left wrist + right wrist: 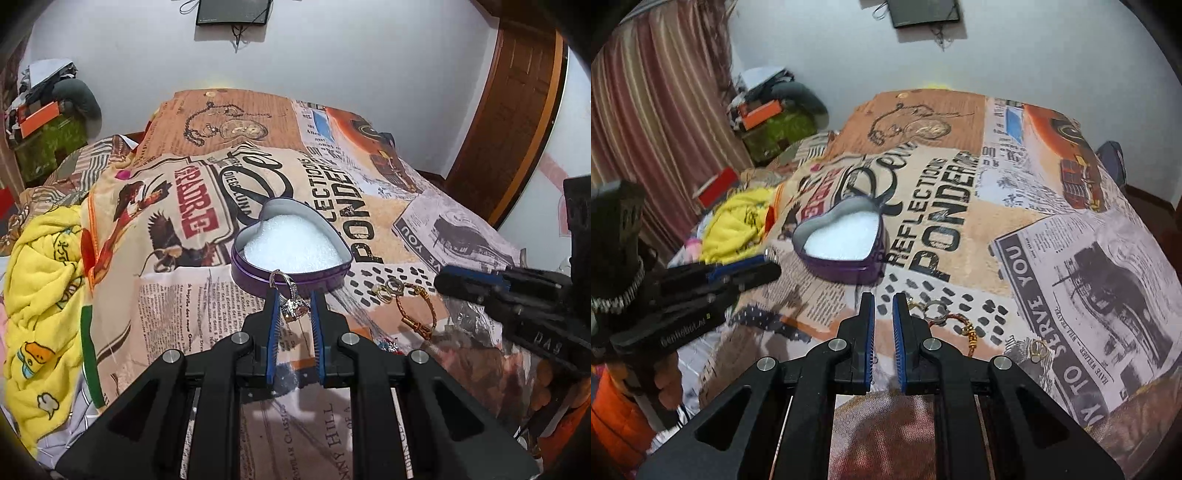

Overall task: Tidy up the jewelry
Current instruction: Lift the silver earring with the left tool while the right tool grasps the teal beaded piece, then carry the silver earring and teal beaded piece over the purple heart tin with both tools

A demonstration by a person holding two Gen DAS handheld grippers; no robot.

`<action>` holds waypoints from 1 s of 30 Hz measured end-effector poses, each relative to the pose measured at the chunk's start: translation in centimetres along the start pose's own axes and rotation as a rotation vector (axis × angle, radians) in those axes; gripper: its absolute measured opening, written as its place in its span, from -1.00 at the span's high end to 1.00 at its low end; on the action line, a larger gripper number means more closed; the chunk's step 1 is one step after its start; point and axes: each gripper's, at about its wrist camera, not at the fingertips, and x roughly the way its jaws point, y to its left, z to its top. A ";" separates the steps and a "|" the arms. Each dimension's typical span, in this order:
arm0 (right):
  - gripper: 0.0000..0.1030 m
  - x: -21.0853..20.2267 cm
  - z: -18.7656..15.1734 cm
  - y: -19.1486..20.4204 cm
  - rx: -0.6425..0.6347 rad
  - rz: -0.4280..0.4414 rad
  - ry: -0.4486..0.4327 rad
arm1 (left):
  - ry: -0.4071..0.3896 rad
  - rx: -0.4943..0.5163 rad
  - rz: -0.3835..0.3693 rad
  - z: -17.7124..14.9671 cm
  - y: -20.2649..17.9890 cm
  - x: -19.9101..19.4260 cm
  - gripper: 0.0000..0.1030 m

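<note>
A purple heart-shaped tin [258, 280] lined with white foam sits on the printed bedspread; it also shows in the right wrist view [846, 271]. My left gripper [294, 295] is shut on a silver ring with a large pale stone [291, 306], held just in front of the tin's near rim. My right gripper [883, 297] is slightly open and empty, hovering left of a silver ring [935, 307], a copper bangle [969, 332] and a small gold ring [1038, 350] on the bed. The rings [388, 290] and the bangle [415, 314] also show in the left wrist view.
A yellow towel [40, 295] lies bunched at the bed's left side. Cluttered boxes [772, 125] stand by the wall beyond the bed. A wooden door [509, 110] is at the right. A curtain [646, 110] hangs at the left.
</note>
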 end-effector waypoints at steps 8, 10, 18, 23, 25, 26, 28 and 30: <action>0.48 2.4 -2.8 0.9 0.012 0.070 0.171 | 0.037 -0.017 0.002 -0.9 0.5 0.8 0.70; 0.46 2.9 -3.2 1.1 0.012 0.080 0.197 | 0.047 -0.022 0.002 -1.1 0.6 1.0 0.70; 0.85 3.7 -4.0 1.6 0.001 0.052 0.184 | 0.042 -0.017 0.011 -1.2 0.6 0.7 0.70; 0.86 2.1 -3.4 1.4 0.022 0.042 0.120 | 0.036 -0.018 0.012 -1.1 0.6 0.4 0.70; 0.86 1.3 -3.0 1.2 0.027 0.038 0.090 | 0.035 -0.016 0.012 -1.0 0.5 0.3 0.70; 0.86 0.8 -2.8 1.1 0.028 0.037 0.074 | 0.034 -0.014 0.012 -1.0 0.5 0.3 0.70; 0.86 0.0 -2.1 0.9 0.026 0.030 0.045 | 0.031 -0.010 0.010 -1.0 0.2 0.2 0.70; 0.86 -0.8 -1.7 0.7 0.025 0.026 0.022 | 0.027 -0.005 0.009 -0.9 0.1 0.0 0.70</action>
